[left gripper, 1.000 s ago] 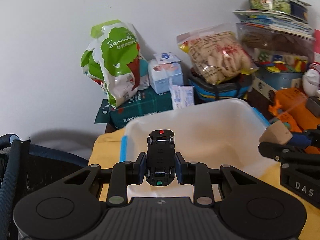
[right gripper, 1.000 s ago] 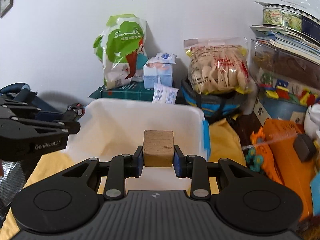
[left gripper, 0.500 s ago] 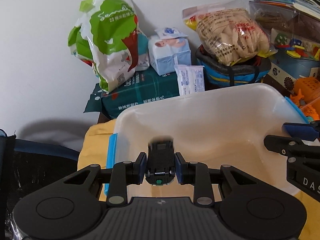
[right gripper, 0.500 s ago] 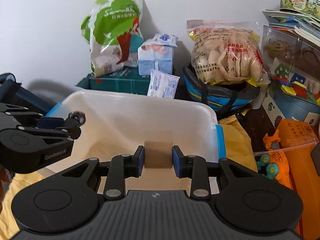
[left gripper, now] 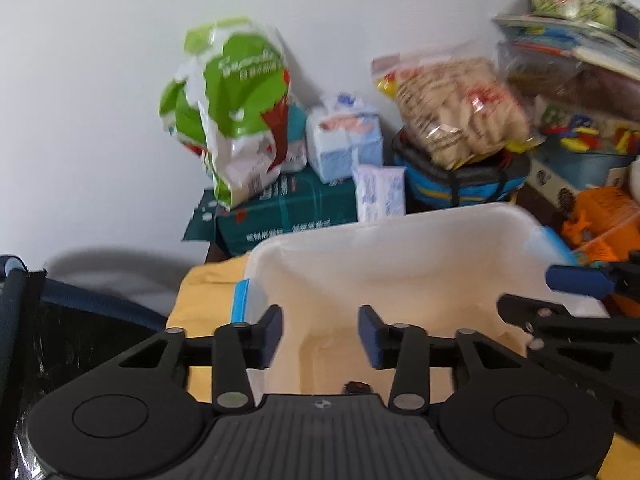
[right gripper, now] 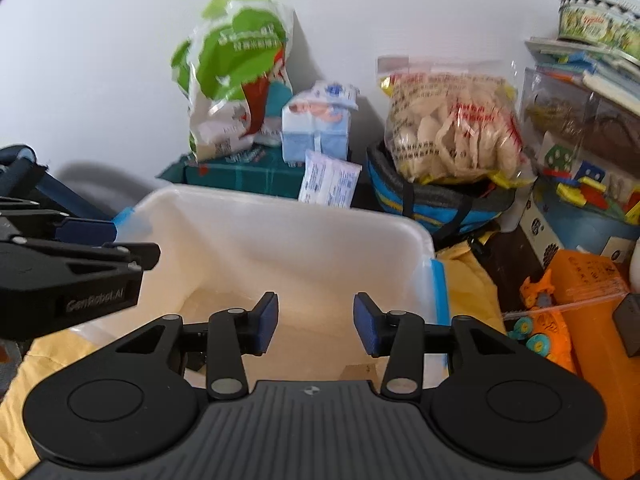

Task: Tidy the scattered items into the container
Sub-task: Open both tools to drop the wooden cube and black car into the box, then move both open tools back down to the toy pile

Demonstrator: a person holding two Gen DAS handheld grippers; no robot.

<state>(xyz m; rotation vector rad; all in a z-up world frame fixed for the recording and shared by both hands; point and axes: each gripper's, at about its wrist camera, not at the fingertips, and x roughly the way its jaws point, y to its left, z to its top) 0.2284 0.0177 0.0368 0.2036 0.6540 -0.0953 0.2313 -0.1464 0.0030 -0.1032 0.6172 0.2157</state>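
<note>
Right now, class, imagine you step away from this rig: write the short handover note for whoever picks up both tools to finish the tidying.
Left tool: open, empty, over the white plastic storage bin.
Right tool: open, empty, over the same bin.
Small black toy car: just visible low in the bin, under the left tool.
Plain wooden block: in the bin, under the right tool.
Done: both items released into the bin.
Left: an orange toy with teal wheels lies on the right, outside the bin; probably next. Check for other strays.
</note>
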